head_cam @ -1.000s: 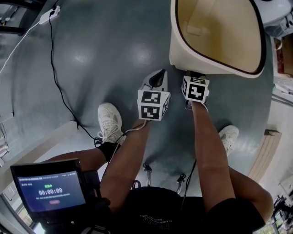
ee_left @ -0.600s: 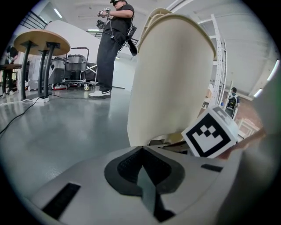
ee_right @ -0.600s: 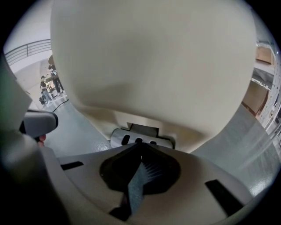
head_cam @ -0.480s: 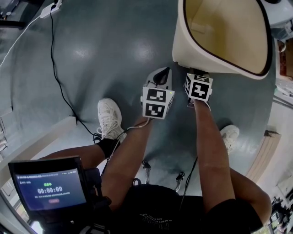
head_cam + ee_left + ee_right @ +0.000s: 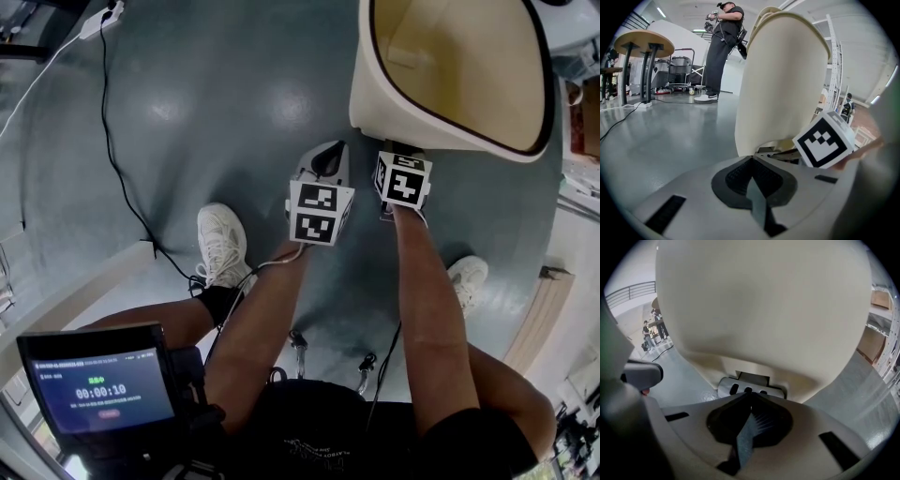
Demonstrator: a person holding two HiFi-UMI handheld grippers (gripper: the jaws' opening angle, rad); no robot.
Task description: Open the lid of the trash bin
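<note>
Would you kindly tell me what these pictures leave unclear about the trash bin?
Lid position: the head view's top edge cuts off the far side of the trash bin.
Pedal: hidden beneath the right claw in the head view.
Pedal contact: the right gripper view cannot settle whether the shut claw touches it.

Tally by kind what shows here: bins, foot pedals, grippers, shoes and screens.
trash bin: 1
foot pedal: 1
grippers, the left gripper and the right gripper: 2
white shoes: 2
timer screen: 1
Total: 7
</note>
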